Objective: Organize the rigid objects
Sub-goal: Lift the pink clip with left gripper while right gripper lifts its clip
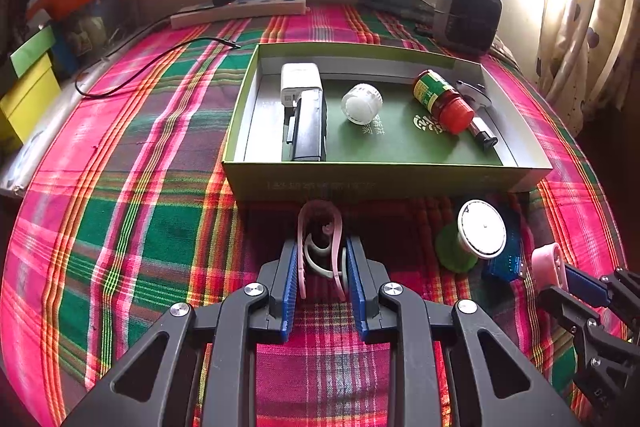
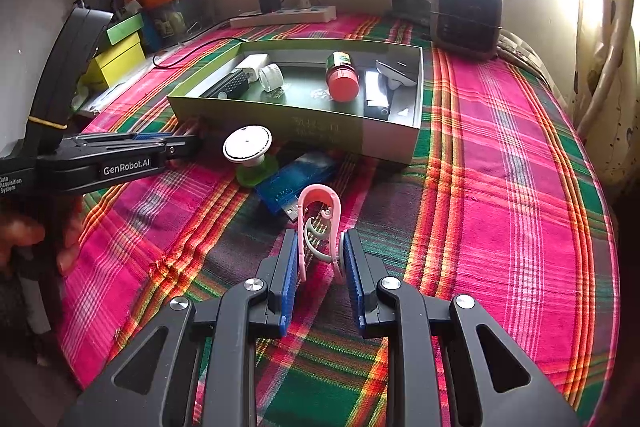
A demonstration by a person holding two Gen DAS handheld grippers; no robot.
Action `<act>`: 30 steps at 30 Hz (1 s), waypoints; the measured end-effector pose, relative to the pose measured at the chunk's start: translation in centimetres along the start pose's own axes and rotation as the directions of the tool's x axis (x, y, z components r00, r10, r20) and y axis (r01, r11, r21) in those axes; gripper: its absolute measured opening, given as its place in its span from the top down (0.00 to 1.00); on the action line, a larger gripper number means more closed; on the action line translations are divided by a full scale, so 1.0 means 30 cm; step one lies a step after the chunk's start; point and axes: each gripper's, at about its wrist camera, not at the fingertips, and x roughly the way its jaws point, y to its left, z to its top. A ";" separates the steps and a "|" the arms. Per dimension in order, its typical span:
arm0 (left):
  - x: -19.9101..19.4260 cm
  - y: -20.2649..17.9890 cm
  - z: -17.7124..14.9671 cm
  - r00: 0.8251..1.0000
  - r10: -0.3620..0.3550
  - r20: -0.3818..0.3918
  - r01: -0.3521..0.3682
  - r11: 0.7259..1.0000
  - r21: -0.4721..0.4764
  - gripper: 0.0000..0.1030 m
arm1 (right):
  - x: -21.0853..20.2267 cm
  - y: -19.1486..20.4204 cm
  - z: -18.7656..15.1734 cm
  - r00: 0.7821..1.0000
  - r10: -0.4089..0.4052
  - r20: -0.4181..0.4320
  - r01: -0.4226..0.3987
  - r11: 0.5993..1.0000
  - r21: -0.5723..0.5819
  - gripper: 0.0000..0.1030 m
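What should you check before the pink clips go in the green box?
1. Left gripper jaws shut on a pink plastic clip: ok.
2. Right gripper jaws shut on another pink plastic clip: ok.
3. Green cardboard box open on top: ok.
4. Free floor between white cap and red-lidded bottle: ok.
5. White-topped green spool clear of the left path: ok.
6. Grip firmness: cannot tell.

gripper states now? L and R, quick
Left gripper: closed on a pink clip.
Right gripper: closed on another pink clip.
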 end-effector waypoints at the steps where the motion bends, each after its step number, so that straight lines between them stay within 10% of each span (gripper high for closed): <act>1: -0.003 0.000 -0.002 1.000 -0.001 0.002 0.001 1.000 0.002 0.79 | -0.001 0.001 0.000 1.000 0.000 0.001 0.000 1.000 0.000 0.77; 30: -0.173 -0.054 0.103 0.993 -0.028 0.119 0.019 0.997 0.070 0.79 | -0.061 -0.016 0.196 0.996 -0.014 0.091 0.015 1.000 -0.013 0.77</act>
